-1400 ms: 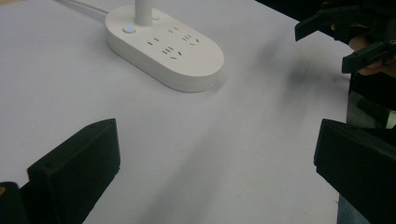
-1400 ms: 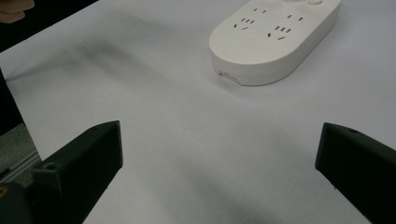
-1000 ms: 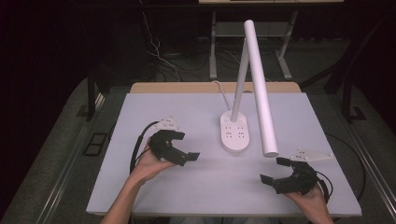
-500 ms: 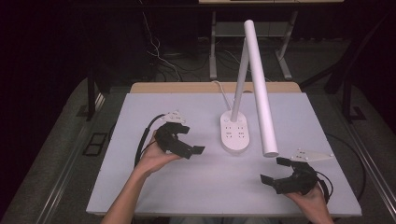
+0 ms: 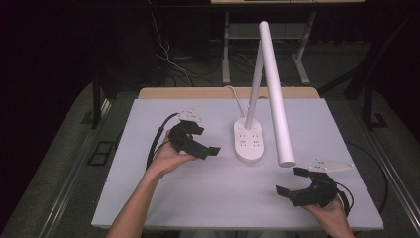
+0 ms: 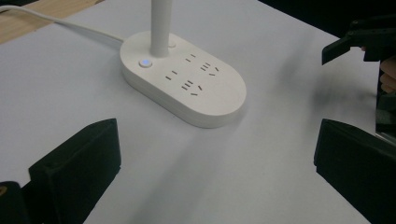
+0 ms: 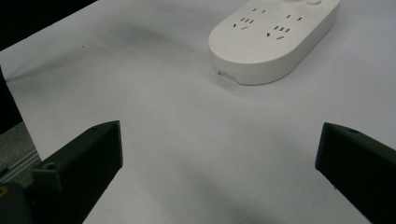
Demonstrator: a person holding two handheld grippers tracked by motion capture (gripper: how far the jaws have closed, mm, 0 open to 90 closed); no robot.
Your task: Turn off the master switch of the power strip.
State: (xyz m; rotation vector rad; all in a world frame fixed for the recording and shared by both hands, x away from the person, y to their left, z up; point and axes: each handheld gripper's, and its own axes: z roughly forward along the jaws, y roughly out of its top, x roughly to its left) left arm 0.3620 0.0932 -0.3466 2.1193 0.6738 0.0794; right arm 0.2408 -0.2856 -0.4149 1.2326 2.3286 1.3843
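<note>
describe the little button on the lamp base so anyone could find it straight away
Start at the white desk lamp mid-table, then look down to its oval base. The button sits beside the upright post; unlike the dark socket slots, it is round and glows blue.

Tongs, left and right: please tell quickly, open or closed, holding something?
Left tongs: open, holding nothing, near the lamp base.
Right tongs: open, holding nothing.
</note>
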